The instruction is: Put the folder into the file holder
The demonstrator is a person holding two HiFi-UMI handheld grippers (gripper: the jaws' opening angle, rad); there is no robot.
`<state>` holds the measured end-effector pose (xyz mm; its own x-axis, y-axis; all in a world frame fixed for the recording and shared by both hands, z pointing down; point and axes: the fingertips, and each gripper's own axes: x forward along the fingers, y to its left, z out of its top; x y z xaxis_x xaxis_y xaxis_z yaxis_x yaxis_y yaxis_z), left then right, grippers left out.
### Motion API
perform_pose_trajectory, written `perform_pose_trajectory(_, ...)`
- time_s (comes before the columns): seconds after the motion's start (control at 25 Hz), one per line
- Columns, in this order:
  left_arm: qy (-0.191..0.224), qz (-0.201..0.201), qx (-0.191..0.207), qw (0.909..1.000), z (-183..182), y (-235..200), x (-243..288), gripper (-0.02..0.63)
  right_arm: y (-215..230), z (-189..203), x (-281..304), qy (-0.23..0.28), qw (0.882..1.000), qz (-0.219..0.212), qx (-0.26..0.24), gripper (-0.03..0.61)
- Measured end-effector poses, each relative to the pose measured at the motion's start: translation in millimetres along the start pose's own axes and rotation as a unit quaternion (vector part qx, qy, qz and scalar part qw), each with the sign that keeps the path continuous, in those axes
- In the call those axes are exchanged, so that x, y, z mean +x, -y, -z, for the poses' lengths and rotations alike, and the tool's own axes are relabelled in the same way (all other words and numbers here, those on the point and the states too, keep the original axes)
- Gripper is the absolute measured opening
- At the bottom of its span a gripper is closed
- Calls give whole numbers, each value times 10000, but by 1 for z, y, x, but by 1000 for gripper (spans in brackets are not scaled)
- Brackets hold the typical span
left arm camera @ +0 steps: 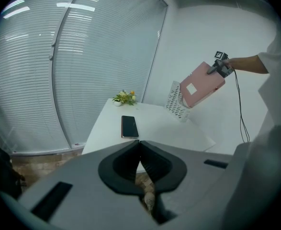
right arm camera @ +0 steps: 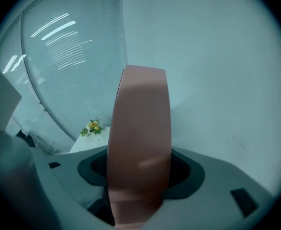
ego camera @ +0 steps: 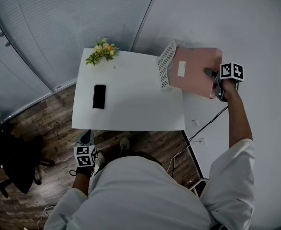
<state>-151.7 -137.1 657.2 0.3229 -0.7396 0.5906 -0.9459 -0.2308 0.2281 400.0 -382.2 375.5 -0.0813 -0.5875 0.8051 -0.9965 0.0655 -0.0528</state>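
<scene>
folder (ego camera: 194,70) (one, pink) clamped in right hand-held gripper (ego camera: 212,74); one file holder (ego camera: 165,65)

Nothing here can be read. The pink folder (ego camera: 195,71) has a white label (ego camera: 181,69) toward its nine o'clock edge, with print too small to make out. The cube (ego camera: 84,156) on the left gripper (ego camera: 86,137) and the one on the right gripper (ego camera: 213,74) show only black-and-white square markers.

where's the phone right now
In the head view the phone lies flat on the left part of the white table, below the flower plant and well left of the file holder.
</scene>
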Motion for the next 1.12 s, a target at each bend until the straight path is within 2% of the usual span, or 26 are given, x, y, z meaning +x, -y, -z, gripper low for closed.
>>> perform_pose_trajectory(0.36, -33, -150, -213, 9997, 9, -8, 0, 9, -12, -19, 40, -322, 9985, 234, -378, 290)
perform_pose_trajectory(0.68, -77, -413, -484, 9979, 22, -20, -4, 9, -18, -38, 76, -942, 9933, 315, -586, 293)
perform_pose_trajectory(1.12, -105, -815, -912, 9924, 40, -27, -8, 9, -23, -64, 131, -1872, 9789, 350, -746, 298)
